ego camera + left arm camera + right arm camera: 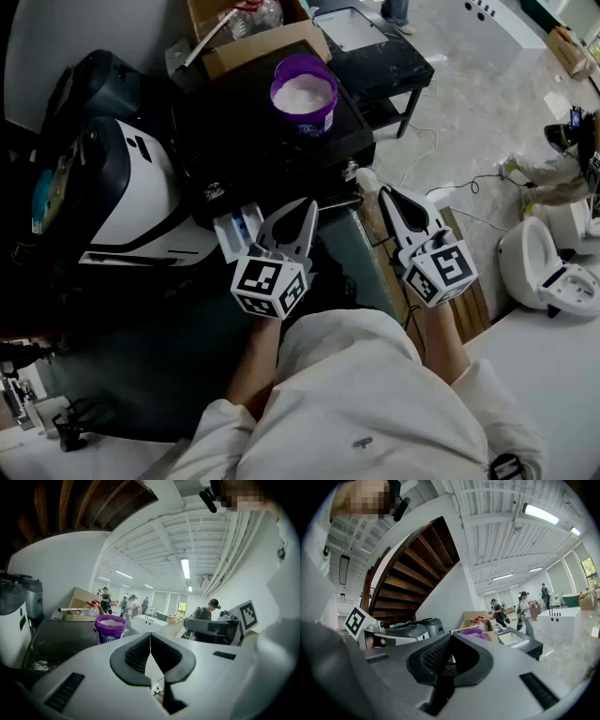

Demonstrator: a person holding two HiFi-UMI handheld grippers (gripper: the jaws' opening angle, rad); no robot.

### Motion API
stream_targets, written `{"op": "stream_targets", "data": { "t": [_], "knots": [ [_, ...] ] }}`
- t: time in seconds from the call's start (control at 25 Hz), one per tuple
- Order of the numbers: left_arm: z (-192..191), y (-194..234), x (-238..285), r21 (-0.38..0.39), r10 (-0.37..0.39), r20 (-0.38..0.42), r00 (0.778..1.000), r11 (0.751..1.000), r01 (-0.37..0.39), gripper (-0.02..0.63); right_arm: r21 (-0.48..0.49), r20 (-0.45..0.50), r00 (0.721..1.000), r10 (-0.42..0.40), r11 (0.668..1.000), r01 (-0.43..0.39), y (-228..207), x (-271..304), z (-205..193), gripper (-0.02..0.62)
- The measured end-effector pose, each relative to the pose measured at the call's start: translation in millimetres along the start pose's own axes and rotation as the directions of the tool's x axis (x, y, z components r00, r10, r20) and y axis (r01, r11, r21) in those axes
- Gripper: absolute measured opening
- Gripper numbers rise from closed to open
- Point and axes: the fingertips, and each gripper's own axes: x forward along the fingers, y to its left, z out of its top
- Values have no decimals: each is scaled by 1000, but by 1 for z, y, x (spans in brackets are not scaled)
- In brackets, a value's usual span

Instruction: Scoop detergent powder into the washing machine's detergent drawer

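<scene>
A purple tub [302, 94] full of white detergent powder stands on the black washing machine top [244, 141]; it also shows as the purple tub [110, 629] in the left gripper view and partly as the tub [476, 632] in the right gripper view. The white detergent drawer [236, 230] sticks out open at the machine's front. My left gripper [307, 208] is shut and empty, just right of the drawer. My right gripper [370, 180] is also shut and empty, near the machine's right front corner. Both sets of jaws meet tip to tip with nothing between them.
A cardboard box [253, 37] with a bottle sits behind the tub. A black stand with a white tray [366, 37] is at the back right. A white and black appliance [131, 197] stands to the left. A white toilet [544, 267] and cables lie on the floor at right.
</scene>
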Motion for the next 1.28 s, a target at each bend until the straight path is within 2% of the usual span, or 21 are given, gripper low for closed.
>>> {"op": "stream_targets", "data": {
  "t": [0.32, 0.84, 1.28],
  "knots": [
    [0, 1, 1, 2, -3, -3, 1000, 1000, 3, 18, -16, 16, 999, 33, 999, -33, 6, 6, 2, 8],
    [0, 17, 16, -10, -10, -12, 1000, 1000, 10, 18, 15, 12, 1000, 0, 1000, 0, -6, 17, 0, 9],
    [5, 40, 48, -32, -23, -11, 1000, 999, 23, 18, 23, -2, 1000, -21, 1000, 21, -27, 53, 8, 10]
  ]
}}
